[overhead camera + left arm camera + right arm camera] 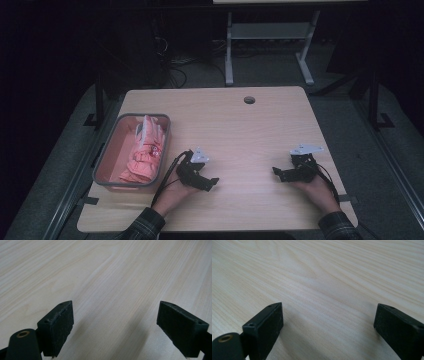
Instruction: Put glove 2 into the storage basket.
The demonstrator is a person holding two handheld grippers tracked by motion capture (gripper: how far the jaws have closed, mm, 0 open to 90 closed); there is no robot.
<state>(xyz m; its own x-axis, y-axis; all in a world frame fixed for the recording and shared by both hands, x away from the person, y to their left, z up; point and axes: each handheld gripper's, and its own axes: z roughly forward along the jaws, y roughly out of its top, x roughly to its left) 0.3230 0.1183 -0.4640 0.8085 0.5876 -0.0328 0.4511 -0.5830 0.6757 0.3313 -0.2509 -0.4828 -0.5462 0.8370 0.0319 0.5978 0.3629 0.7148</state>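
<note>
At the near edge of the wooden table (240, 135), two forearms in plaid sleeves enter from below, each hand holding one two-jaw gripper. The left gripper (207, 184) rests low over the tabletop at left of centre, its tip turned toward the middle of the table; the left gripper view (115, 325) shows its two black jaws spread wide, released, with bare wood grain between them and nothing held. The right gripper (278, 173) lies at right of centre, its tip turned toward the left one; the right gripper view (328, 327) likewise shows two black jaws standing wide apart over bare wood, released and empty. The two grippers are well apart from each other, and each carries one grey three-cornered plate and one trailing black cable. Just beside the left gripper, toward the left edge of the table, stands one grey-rimmed rectangular bin (106, 161); the gripper does not touch it. Inside the bin lies one bundle of pink cloth (144, 156), crumpled, with a paler part at its far end; how many separate pieces it comprises cannot be told. Farther back, near the far edge of the table, is one round cable hole (249, 100). Beyond the table, on the dark floor, stands one pale metal desk frame (270, 37) with two legs.
</note>
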